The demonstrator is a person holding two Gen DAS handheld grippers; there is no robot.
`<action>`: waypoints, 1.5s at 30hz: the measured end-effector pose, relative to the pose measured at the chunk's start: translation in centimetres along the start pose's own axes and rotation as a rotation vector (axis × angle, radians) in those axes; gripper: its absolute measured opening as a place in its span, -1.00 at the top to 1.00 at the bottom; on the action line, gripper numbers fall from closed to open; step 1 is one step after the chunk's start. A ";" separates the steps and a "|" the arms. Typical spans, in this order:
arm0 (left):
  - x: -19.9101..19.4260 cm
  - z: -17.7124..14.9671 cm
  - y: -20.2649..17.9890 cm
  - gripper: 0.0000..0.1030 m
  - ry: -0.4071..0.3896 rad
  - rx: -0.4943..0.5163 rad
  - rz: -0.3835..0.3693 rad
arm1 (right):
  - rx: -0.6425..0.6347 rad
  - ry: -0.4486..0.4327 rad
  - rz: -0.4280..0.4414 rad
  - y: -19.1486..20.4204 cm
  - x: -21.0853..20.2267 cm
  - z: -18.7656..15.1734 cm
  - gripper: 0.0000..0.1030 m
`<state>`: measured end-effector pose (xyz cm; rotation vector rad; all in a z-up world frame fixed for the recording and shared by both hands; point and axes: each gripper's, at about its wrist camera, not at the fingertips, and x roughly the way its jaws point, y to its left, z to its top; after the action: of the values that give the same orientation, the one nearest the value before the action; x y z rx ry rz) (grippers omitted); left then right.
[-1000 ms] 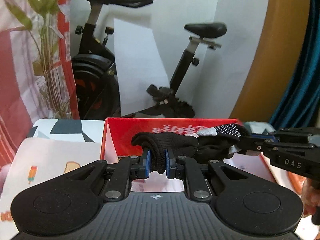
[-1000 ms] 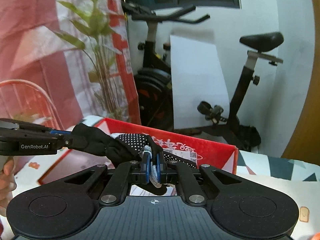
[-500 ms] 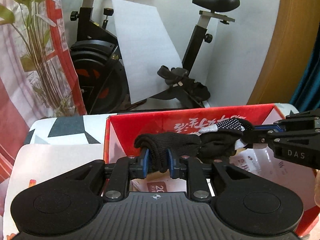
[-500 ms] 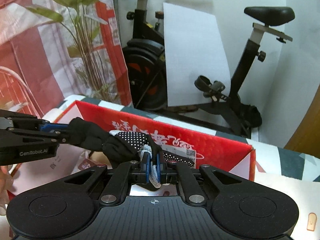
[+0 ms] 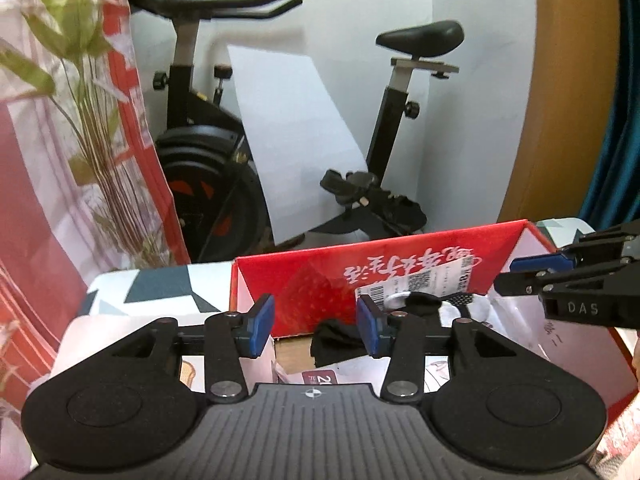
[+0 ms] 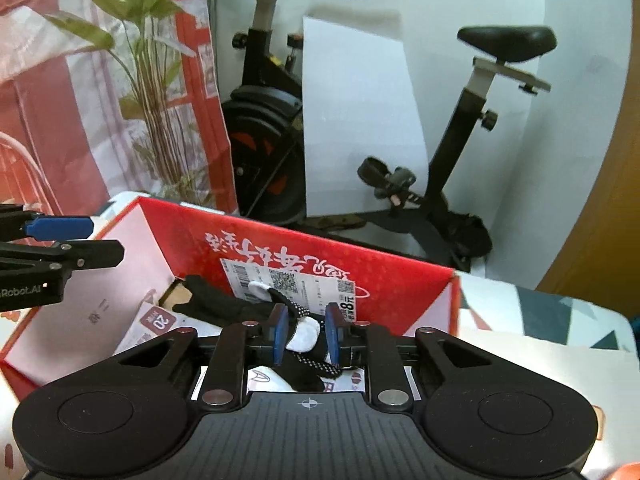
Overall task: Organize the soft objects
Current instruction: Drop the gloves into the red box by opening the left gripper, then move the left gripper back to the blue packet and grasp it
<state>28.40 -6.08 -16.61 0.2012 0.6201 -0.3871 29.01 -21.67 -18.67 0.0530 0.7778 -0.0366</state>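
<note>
Gloves (image 6: 240, 312), black with white dotted palms, lay inside the red box (image 6: 400, 280) against its wall at 12 o'clock. Left gripper (image 5: 316, 330) hung over the box with its blue pads spread wide, holding nothing. Right gripper (image 6: 306, 334) had its pads parted around a white fingertip, gaps showing either side.

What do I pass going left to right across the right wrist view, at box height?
Left gripper → black glove lying in the red box → right gripper, open around the glove's white patch → patterned tablecloth.
</note>
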 end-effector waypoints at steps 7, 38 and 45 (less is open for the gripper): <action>-5.4 -2.3 -0.5 0.08 -0.070 0.006 0.030 | -0.001 -0.108 0.003 0.5 -5.5 -1.5 0.63; -14.2 -19.0 -0.7 0.08 -0.057 -0.223 -0.031 | -0.014 -0.314 0.090 7.9 -15.6 -20.7 0.50; -14.3 -21.0 -2.1 0.09 -0.041 -0.222 -0.078 | -0.008 -0.282 0.108 8.6 -15.6 -23.4 0.47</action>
<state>5.84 2.45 -24.94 -0.0430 0.6267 -0.3937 1.97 -11.49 -24.02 0.0801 0.4926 0.0610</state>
